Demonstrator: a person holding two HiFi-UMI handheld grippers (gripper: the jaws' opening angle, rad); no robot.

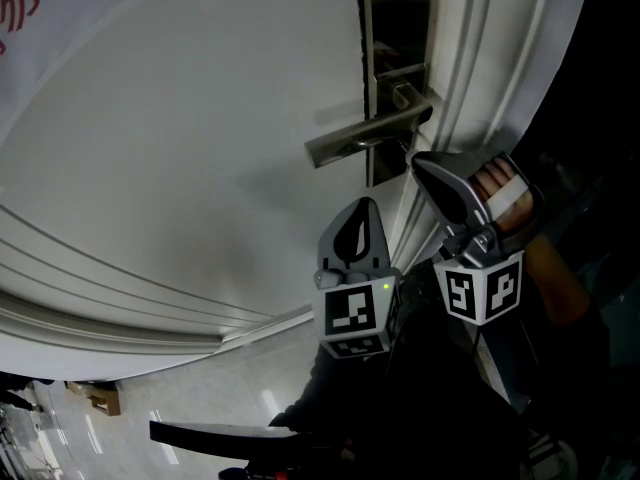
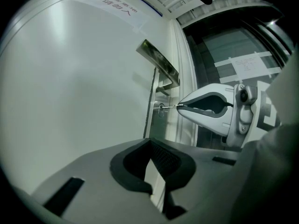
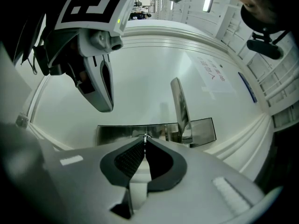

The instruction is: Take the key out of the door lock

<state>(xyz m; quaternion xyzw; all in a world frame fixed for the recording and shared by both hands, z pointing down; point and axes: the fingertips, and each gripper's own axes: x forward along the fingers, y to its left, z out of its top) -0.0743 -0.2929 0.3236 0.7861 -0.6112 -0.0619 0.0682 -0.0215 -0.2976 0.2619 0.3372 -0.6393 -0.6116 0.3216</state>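
A thin metal key sticks out of the keyhole in the steel lock plate, below the lever handle. My right gripper is shut on the key's outer end. In its own view the right gripper pinches the key edge-on, right in front of the plate. In the head view the right gripper touches the plate's lower end and hides the key. My left gripper hangs just below and left of it. The left gripper is shut on nothing.
The white door fills most of the view, with a paper notice stuck on it. Its moulded frame runs just right of the lock. A glass panel with a taped sheet lies beyond the frame. A person's hand holds the right gripper.
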